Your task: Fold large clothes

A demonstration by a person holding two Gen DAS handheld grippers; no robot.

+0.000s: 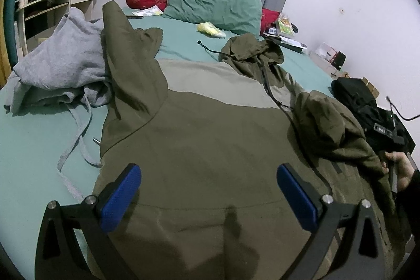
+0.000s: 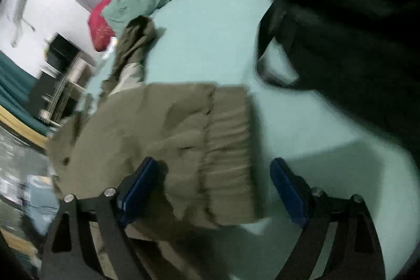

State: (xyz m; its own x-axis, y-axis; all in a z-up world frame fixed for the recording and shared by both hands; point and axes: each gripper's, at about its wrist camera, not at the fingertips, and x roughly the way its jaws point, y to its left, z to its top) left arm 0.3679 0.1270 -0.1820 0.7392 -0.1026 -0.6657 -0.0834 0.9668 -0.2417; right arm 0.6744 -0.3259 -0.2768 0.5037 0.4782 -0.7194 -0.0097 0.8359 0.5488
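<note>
The olive hoodie (image 1: 210,138) lies spread on the bed (image 1: 31,148), ready for folding. The left tongs (image 1: 208,190) hover apart above its hem; the right tongs (image 2: 214,188) gape around the cuff (image 2: 231,154), gripping nothing.

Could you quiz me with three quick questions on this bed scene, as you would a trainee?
1. True or false: the left gripper has its jaws clamped on the olive hoodie.
2. What lies between the open blue pads of the right gripper? A) the ribbed cuff of a sleeve B) a pillow C) a book
3. What colour is the bundled garment beside the olive hoodie, as the left camera sees it?

Key
1. False: the jaws stand open above the cloth.
2. A; the pads do not press on it.
3. Grey.
</note>
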